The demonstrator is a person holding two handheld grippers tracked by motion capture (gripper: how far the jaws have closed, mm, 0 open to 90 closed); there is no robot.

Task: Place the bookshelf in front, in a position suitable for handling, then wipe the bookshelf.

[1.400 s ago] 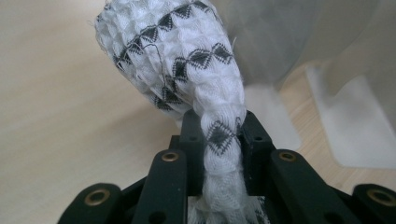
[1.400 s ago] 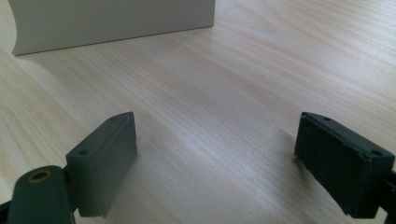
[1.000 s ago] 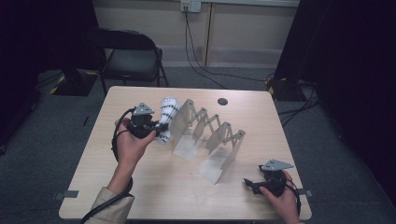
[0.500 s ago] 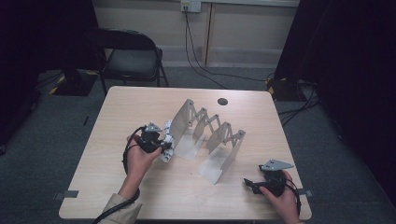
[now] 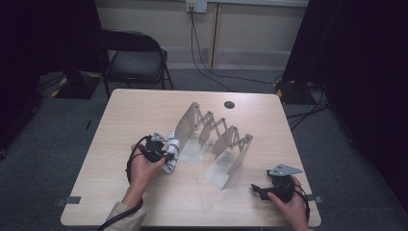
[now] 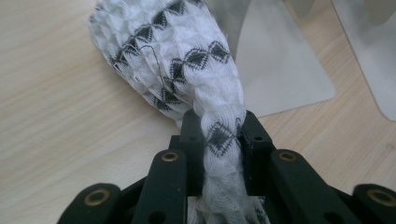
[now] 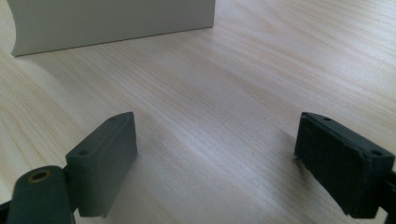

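Two grippers: the left gripper pinches a cloth at the rack's nine o'clock, presumably to hang it, while the right gripper rests agape at five o'clock.

Left tool: black plastic, two flat jaws on linked arms, brass-ringed pivot holes, small screw holes | Right tool: black, rectangular jaw blocks, grey three-cornered top plate, black cable | Left sleeve: beige cuff
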